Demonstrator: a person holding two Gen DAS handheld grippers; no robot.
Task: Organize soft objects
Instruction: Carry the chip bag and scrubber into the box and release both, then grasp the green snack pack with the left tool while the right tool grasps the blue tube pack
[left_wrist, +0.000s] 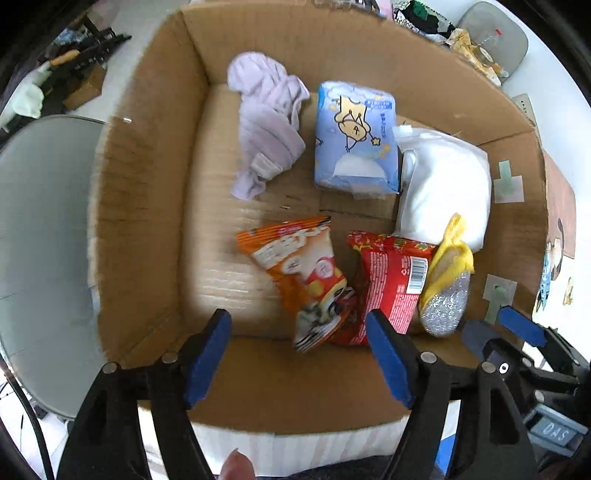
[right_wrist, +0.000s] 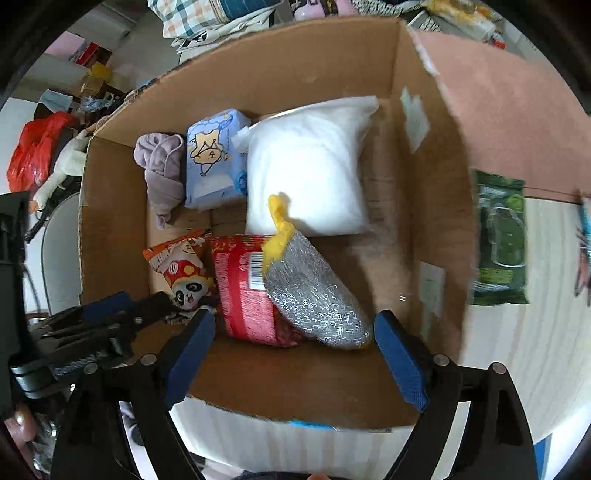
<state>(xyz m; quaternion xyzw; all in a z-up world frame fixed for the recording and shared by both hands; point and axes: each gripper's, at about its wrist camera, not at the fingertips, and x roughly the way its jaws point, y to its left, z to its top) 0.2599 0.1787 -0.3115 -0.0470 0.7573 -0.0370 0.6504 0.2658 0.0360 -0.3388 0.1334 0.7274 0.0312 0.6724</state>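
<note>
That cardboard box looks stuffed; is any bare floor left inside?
Yes: a bare strip of the cardboard box runs along its left wall, beside the lilac cloth and orange snack bag. The right side is crowded: white pillow pack, red packet, silver-yellow scourer.

Cardboard box (left_wrist: 155, 155) floor bare along left of frame (widest free strip). Lavender cloth (left_wrist: 264, 125), blue tissue pack (left_wrist: 354, 136) and white bag (left_wrist: 443, 184) crowd the upper part; orange snack bag (left_wrist: 299, 266), red packet (left_wrist: 388, 284) and scouring pad (left_wrist: 445, 291) block lower right.
</note>
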